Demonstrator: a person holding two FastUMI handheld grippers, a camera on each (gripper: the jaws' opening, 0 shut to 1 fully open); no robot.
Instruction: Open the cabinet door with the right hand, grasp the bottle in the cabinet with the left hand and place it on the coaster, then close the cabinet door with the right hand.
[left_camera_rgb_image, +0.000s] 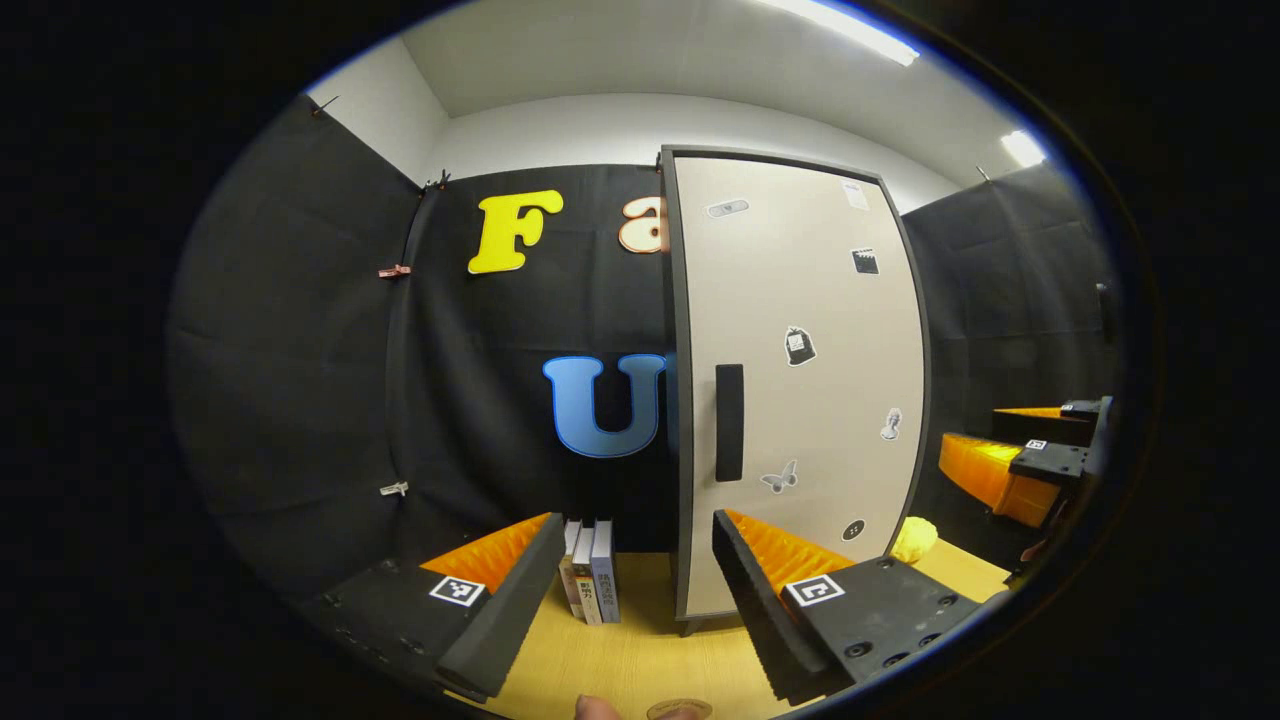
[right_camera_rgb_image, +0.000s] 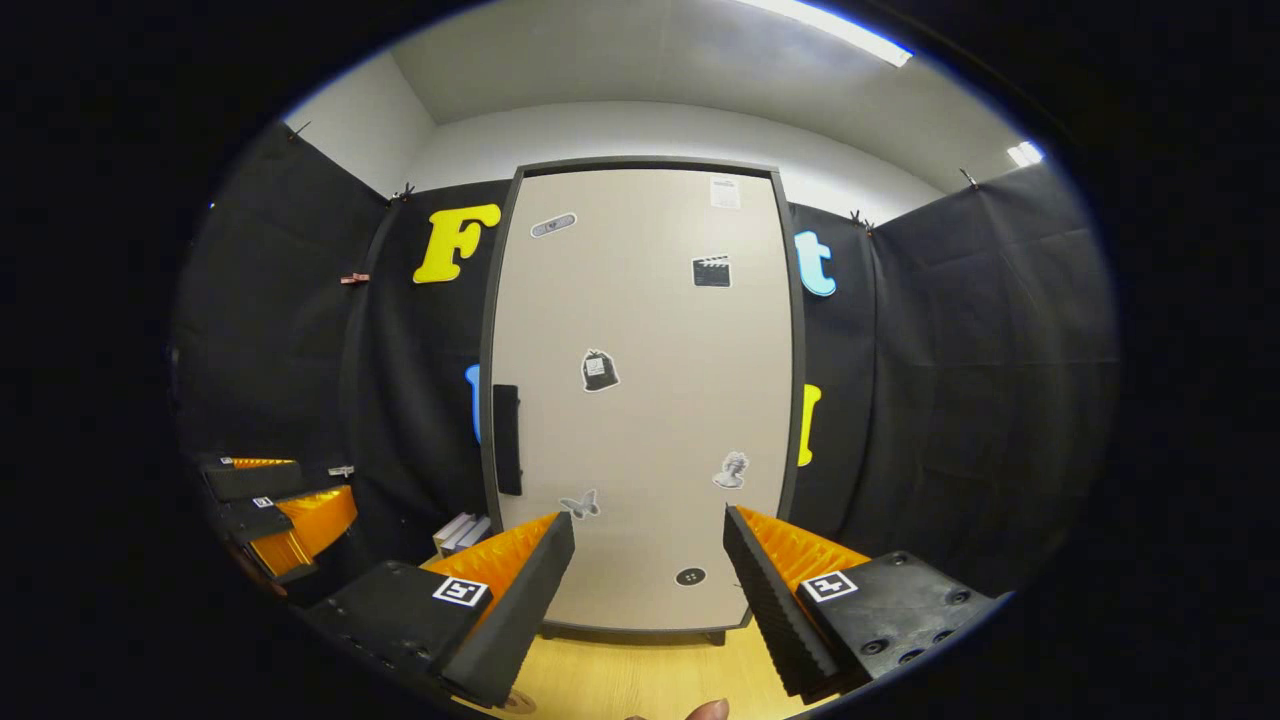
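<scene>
On the closed cabinet door, stickers show no legible writing.

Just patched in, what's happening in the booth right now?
Nothing has been grasped yet. The cabinet door is closed, with its black handle on the left edge. The right gripper faces the door head-on, jaws open, apart from it. The left gripper hangs off to the side, jaws open too, aimed near the door's handle edge. Some books stand on the wooden table beside the cabinet. The bottle would be behind the closed door.
</scene>
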